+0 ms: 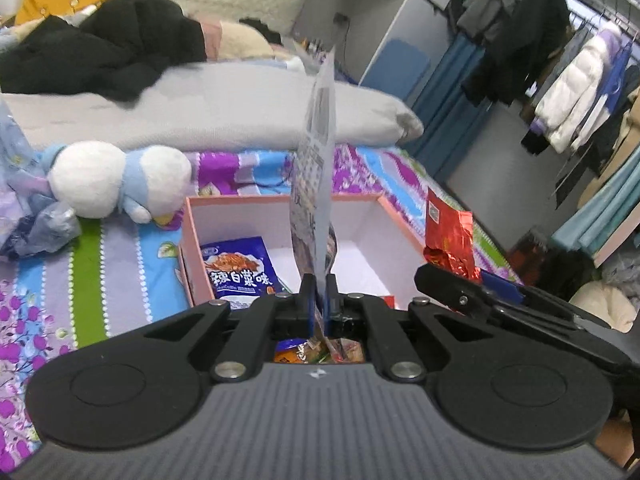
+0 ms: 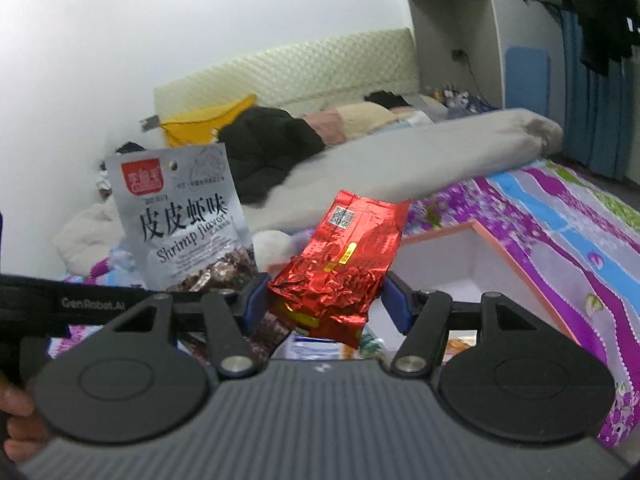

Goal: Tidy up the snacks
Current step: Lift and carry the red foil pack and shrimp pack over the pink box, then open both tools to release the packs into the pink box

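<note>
My left gripper is shut on the bottom edge of a silver shrimp-flavour snack packet, which stands upright and edge-on above a pink-rimmed box. A blue snack packet lies in the box's white interior at the left. In the right wrist view my right gripper is shut on a crumpled red foil packet, its blue pads pressing both sides. The silver shrimp-flavour packet hangs to its left, and the box lies beyond. The red foil packet also shows right of the box.
The box sits on a bed with a purple, blue and green sheet. A white and blue plush toy lies left of it, a grey pillow behind. Loose snacks lie under the left gripper. Hanging clothes fill the right.
</note>
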